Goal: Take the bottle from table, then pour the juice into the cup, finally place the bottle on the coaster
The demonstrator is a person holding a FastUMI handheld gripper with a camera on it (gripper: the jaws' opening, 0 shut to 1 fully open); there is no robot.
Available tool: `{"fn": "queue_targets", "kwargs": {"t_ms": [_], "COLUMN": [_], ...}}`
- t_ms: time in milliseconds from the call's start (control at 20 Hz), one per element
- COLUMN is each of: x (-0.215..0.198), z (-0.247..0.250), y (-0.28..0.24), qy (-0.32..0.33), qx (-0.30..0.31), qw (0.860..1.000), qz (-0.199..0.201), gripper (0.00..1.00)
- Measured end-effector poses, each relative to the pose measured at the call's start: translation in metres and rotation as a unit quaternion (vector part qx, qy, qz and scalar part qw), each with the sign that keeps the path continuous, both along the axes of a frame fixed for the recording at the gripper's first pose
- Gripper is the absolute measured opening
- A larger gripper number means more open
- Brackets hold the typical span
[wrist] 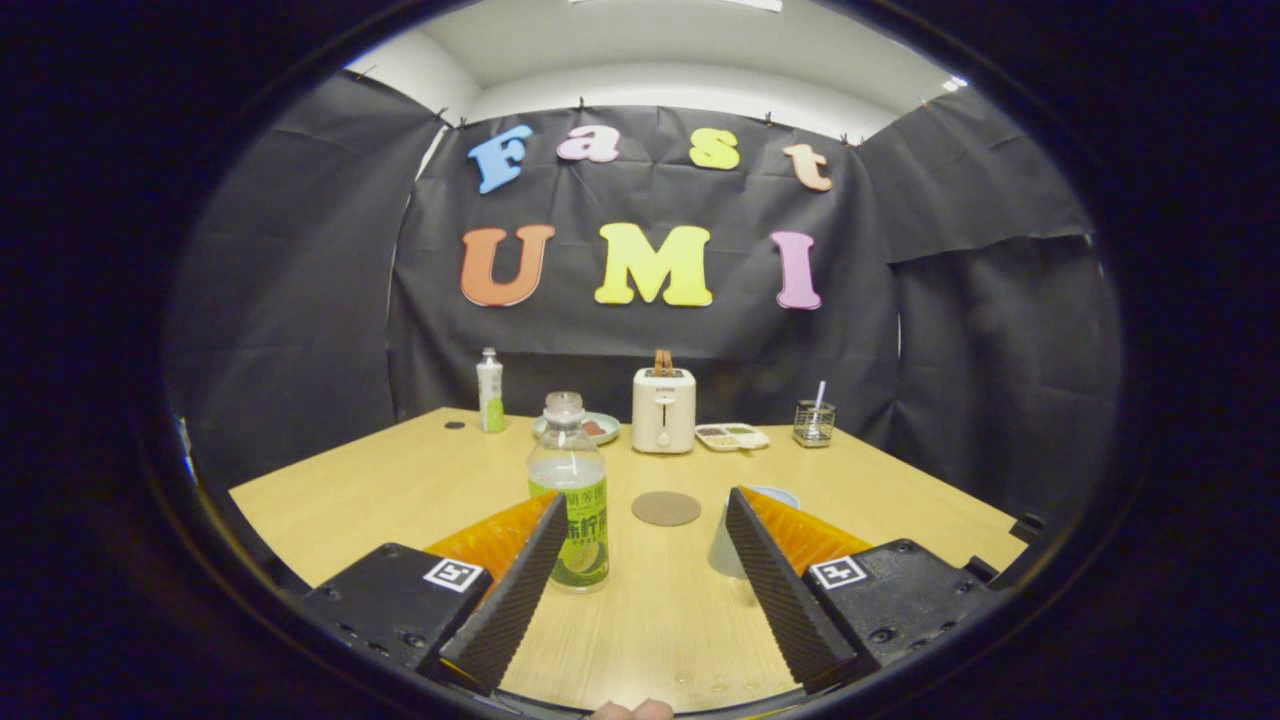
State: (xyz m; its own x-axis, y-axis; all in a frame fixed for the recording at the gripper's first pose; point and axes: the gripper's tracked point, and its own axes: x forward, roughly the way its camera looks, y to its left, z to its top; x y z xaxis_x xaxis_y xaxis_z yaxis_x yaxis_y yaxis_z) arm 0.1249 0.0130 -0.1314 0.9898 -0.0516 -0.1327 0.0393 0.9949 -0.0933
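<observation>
A clear juice bottle [571,490] with a green label and no cap stands upright on the wooden table [360,480], just ahead of my left finger [515,580] and partly hidden by its tip. A pale cup [735,540] stands behind my right finger [775,580], mostly covered by it. The round brown coaster [666,508] lies flat beyond the fingers, between bottle and cup. My gripper [645,510] is open wide with nothing between its fingers.
Along the table's far edge stand a small white-and-green bottle [490,391], a plate [598,427], a white toaster [664,409], a divided snack tray [733,436] and a wire holder [814,422]. A fingertip [630,710] shows at the near edge.
</observation>
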Motion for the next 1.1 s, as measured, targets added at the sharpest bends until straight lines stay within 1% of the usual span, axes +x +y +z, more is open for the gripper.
{"fn": "queue_targets", "kwargs": {"t_ms": [150,250,400,750,900,950,1050,1100], "x": [0.021,0.038,0.058,0.101,0.108,0.108,0.108,0.104], "z": [-0.007,-0.012,-0.026,-0.037,-0.05,-0.053,-0.054,-0.053], "y": [0.025,0.035,0.046,0.06,0.062,0.064,0.063,0.063], "qy": [-0.009,-0.018,-0.01,-0.012,0.009,0.018,0.021,0.026], "qx": [0.004,0.013,0.017,0.009,0.036,0.046,0.041,0.035], "qw": [1.0,0.999,0.999,1.0,0.999,0.999,0.999,0.999], "qz": [0.027,0.034,0.029,0.01,0.01,0.014,0.015,0.012], "gripper": [1.0,1.0,1.0,1.0,1.0,0.99,0.84,0.82]}}
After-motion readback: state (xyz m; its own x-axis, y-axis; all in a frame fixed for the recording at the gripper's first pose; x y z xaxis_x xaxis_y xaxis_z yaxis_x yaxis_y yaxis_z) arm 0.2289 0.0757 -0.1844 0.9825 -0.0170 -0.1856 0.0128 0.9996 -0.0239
